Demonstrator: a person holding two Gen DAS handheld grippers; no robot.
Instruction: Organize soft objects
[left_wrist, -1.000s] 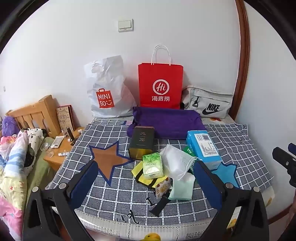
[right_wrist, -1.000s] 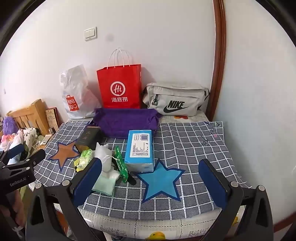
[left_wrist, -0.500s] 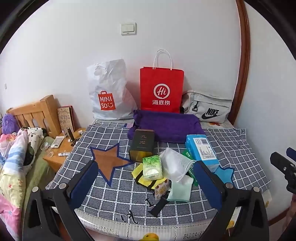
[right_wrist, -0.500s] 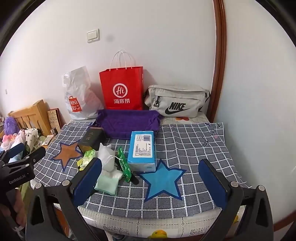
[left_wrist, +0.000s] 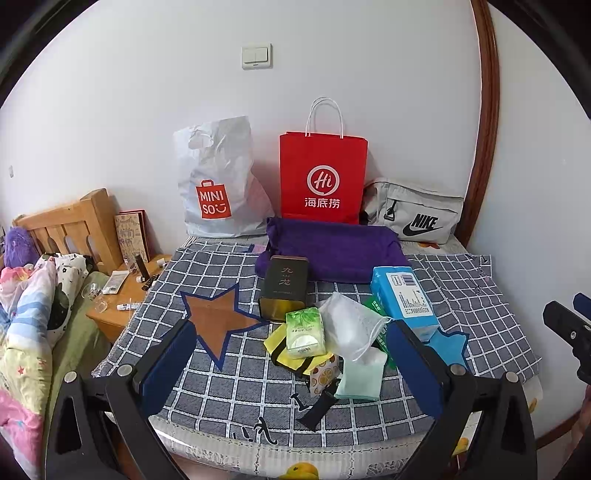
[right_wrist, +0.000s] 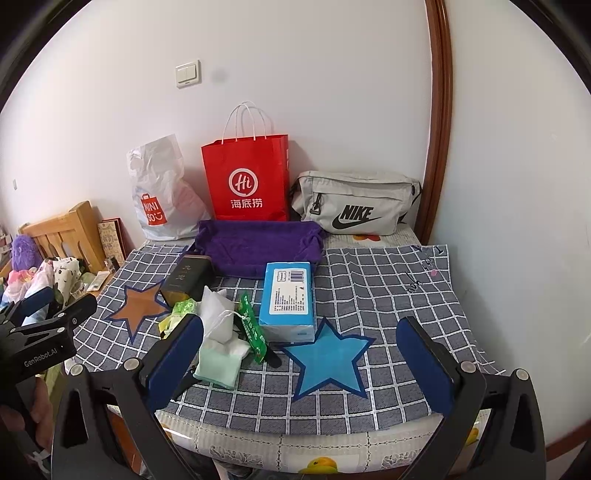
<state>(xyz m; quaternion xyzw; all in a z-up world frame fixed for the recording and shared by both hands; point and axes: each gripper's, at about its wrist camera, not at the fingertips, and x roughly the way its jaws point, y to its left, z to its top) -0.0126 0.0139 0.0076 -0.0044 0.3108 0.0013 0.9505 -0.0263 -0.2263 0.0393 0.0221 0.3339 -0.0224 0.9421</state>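
A pile of soft items lies on the checked tablecloth: a white face mask, a green tissue pack, a mint cloth, a yellow pouch and a blue tissue box. A dark tin stands behind them. A purple cloth basket sits at the back. My left gripper is open, short of the pile. My right gripper is open above the blue star; the blue tissue box and mask lie just beyond.
A white Miniso bag, a red paper bag and a grey Nike bag stand against the back wall. A wooden bedside stand with small items and a bed are at the left.
Both grippers have pulled back and risen slightly, so the table and its items sit a little farther and lower in both views. Nothing was picked up.
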